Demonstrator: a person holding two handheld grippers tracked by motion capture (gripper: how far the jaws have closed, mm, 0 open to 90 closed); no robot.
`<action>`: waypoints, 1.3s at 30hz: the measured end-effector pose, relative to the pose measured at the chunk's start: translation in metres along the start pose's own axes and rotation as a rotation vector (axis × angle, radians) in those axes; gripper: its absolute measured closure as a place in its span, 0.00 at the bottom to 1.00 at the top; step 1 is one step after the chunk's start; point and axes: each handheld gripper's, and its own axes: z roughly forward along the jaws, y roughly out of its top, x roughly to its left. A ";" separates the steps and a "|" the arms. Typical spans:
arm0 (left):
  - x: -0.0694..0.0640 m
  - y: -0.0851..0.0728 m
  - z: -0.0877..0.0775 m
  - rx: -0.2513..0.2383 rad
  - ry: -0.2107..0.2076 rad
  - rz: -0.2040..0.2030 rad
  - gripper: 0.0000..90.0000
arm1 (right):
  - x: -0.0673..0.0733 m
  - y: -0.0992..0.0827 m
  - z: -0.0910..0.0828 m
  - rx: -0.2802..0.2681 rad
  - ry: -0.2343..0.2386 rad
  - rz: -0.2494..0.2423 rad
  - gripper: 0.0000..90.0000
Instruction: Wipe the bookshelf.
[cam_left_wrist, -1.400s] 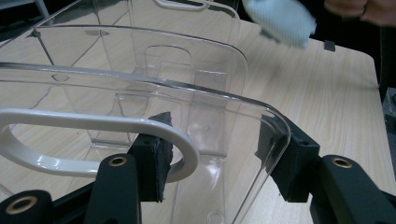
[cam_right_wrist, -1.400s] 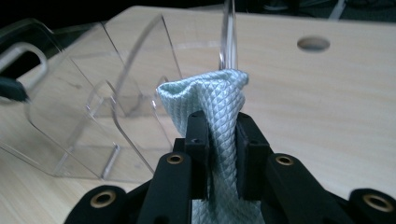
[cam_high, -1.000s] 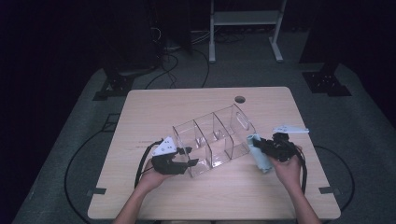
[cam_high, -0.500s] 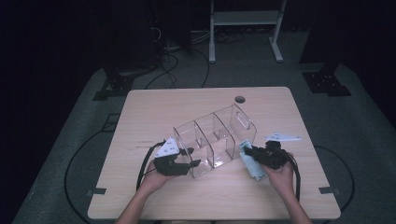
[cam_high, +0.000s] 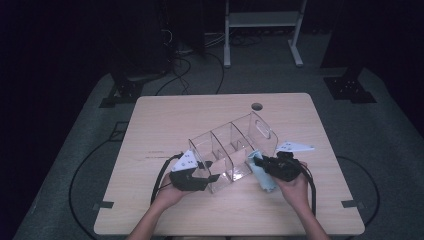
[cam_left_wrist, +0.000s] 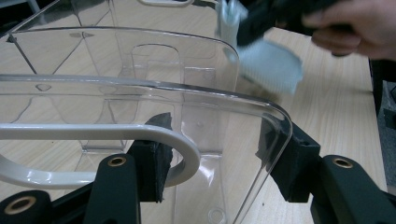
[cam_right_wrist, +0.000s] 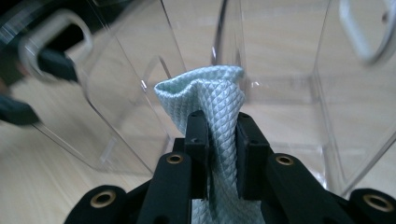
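Near the table's (cam_high: 150, 125) front edge, the left gripper (cam_left_wrist: 219, 163) clamps the clear organizer's (cam_high: 235, 145) end wall, steadying it while the right gripper (cam_right_wrist: 218, 140), pinching a pale cloth (cam_right_wrist: 210, 102), wipes its side.

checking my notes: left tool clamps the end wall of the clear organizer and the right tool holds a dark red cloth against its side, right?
Not quite: the cloth is pale blue-green, not dark red, as the right gripper view shows. The rest holds: the left tool clamps the clear organizer's end wall, and the right tool holds the cloth against its side.
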 end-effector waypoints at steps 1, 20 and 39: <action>0.000 0.000 0.000 0.000 0.001 0.000 0.50 | 0.000 -0.006 0.005 0.025 -0.012 0.002 0.86; 0.000 0.000 0.001 -0.003 -0.007 0.000 0.50 | 0.001 -0.006 0.006 0.012 -0.025 -0.008 0.86; -0.001 0.000 0.001 0.000 -0.011 -0.003 0.50 | -0.001 -0.005 0.009 0.017 -0.021 -0.003 0.85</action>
